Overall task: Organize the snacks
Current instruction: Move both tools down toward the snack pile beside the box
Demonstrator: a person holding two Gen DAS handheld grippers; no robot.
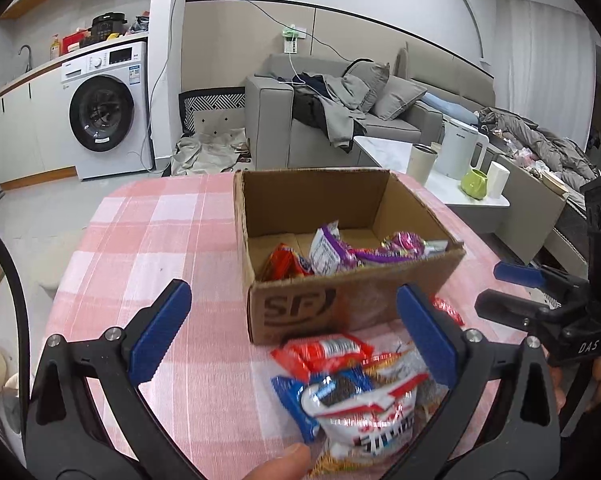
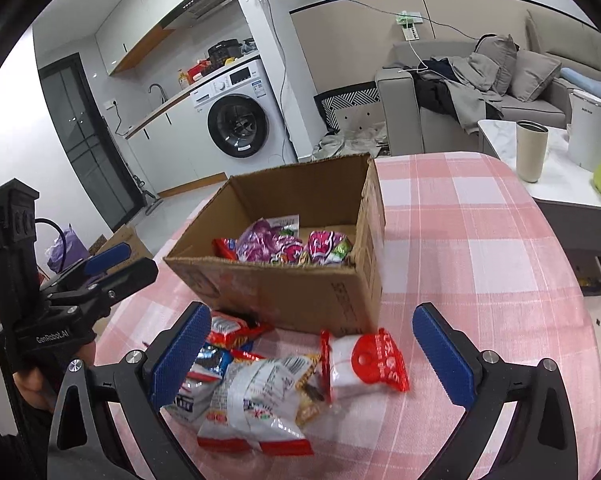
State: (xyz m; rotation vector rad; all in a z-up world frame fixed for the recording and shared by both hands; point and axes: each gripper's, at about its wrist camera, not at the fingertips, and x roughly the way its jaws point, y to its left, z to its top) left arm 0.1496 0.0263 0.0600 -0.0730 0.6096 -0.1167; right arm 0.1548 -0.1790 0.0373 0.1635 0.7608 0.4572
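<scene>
Bench [image 1: 148,240]: round, covered with a pink-and-white checked cloth, carrying all the task items.

Cardboard box [image 1: 352,300]: open-topped, printed logo on its near wall, standing upright near the middle of the bench. Inside, on its floor, lie several snack packets: a purple-and-white packet [image 1: 328,250], magenta wrapped packets [image 2: 268,244] and a red packet [image 1: 286,266] against the near wall.

Loose snack pile [image 2: 256,396]: on the cloth just in front of the box, outside it. It comprises a large white-and-red bag [image 1: 364,412], a blue cookie packet [image 1: 300,396] partly under that bag, a red packet [image 1: 324,350] touching the foot of the box, and a red-and-white packet [image 2: 364,364] lying slightly apart at the right side of the pile in the right wrist view.

Left claw [image 1: 296,344]: jaws spread wide, nothing between the pads; the pile lies below and between the fingers but is not touched. A fingertip of the person [image 1: 280,464] shows at the lower edge of the left wrist view.

Right claw [image 2: 320,364]: jaws likewise spread wide, holding nothing, poised over the pile with the red-and-white packet below the gap. Its left pad [image 2: 180,356] overlaps the pile in view; contact cannot be told.

Each claw appears at the edge of the other's view, beside the box.
</scene>
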